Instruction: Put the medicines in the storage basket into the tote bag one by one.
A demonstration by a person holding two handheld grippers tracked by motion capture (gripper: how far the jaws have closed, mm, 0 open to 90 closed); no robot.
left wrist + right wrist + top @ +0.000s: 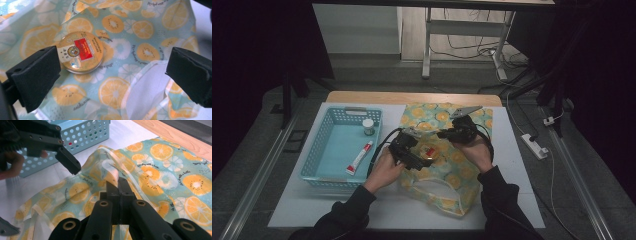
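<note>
A tote bag (452,172) printed with orange and kiwi slices lies on the white table top. A round gold tin (81,51) with a red label rests on the bag's fabric (140,27) inside its open mouth. My left gripper (113,72) hangs open over it, with the left jaw just beside the tin and not touching it. In the high view the left gripper (424,159) sits at the bag's mouth. My right gripper (117,187) is shut on the bag's upper edge (110,167) and holds it raised. From above, the right gripper (443,134) points left.
A light blue perforated basket (319,150) stands to the left of the bag. It holds a white tube (360,156) and a small capped bottle (368,127). The bag's handles (432,187) trail toward the front edge. A power strip (534,146) lies on the floor at right.
</note>
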